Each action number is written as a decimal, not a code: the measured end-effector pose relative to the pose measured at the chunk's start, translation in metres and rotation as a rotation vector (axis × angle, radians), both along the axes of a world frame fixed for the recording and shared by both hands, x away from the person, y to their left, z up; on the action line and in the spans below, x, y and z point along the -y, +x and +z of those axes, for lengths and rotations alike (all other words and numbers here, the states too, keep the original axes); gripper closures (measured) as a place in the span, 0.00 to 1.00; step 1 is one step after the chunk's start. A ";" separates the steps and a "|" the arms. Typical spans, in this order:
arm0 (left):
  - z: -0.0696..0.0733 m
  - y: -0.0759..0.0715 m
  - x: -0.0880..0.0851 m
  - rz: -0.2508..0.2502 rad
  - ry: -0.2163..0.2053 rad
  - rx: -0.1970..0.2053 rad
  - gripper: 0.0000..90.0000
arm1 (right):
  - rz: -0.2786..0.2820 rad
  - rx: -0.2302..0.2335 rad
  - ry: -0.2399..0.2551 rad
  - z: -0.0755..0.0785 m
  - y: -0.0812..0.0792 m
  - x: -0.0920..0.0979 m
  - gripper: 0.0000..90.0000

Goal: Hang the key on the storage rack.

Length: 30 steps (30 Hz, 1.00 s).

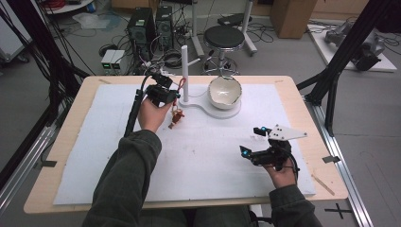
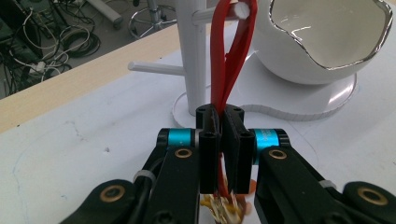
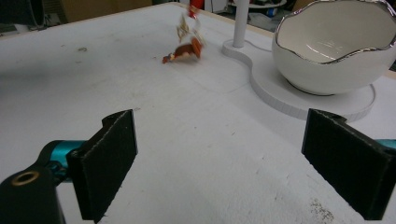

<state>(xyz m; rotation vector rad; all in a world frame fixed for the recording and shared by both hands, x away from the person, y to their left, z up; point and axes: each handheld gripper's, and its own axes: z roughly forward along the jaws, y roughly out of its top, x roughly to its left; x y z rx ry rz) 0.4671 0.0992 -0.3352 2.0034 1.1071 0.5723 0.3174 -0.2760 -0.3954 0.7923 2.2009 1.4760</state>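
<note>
My left gripper (image 1: 176, 97) (image 2: 223, 119) is shut on the red cord (image 2: 225, 56) of a small brown and gold ornament (image 1: 176, 117) (image 3: 187, 46). The ornament dangles just under the jaws, above the mat. The cord's loop reaches up to the tip of the upper peg (image 2: 240, 9) of the white stand (image 1: 184, 71) (image 2: 194, 60); I cannot tell whether it hangs on the peg. A white egg-shaped bowl (image 1: 225, 91) (image 3: 331, 51) sits on the stand's base, to the right of the post. My right gripper (image 1: 252, 141) (image 3: 219, 163) rests open near the front right with nothing between its pads.
A white mat (image 1: 208, 156) covers most of the wooden table (image 1: 75, 118). Black frame posts (image 1: 338, 61) stand at both sides. Behind the table are a stool (image 1: 223, 38), computer towers (image 1: 142, 26) and cables on the floor. A second, lower peg (image 2: 154, 69) juts from the stand.
</note>
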 end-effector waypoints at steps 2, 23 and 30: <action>0.001 0.000 0.000 0.000 -0.005 0.002 0.93 | 0.000 0.001 -0.001 0.000 0.000 0.000 0.10; 0.002 0.007 0.009 -0.041 -0.085 0.042 0.99 | 0.000 -0.006 -0.009 -0.001 0.001 -0.001 0.10; -0.001 0.014 0.012 -0.025 -0.092 0.049 0.99 | -0.002 -0.002 -0.004 -0.002 0.002 0.000 0.10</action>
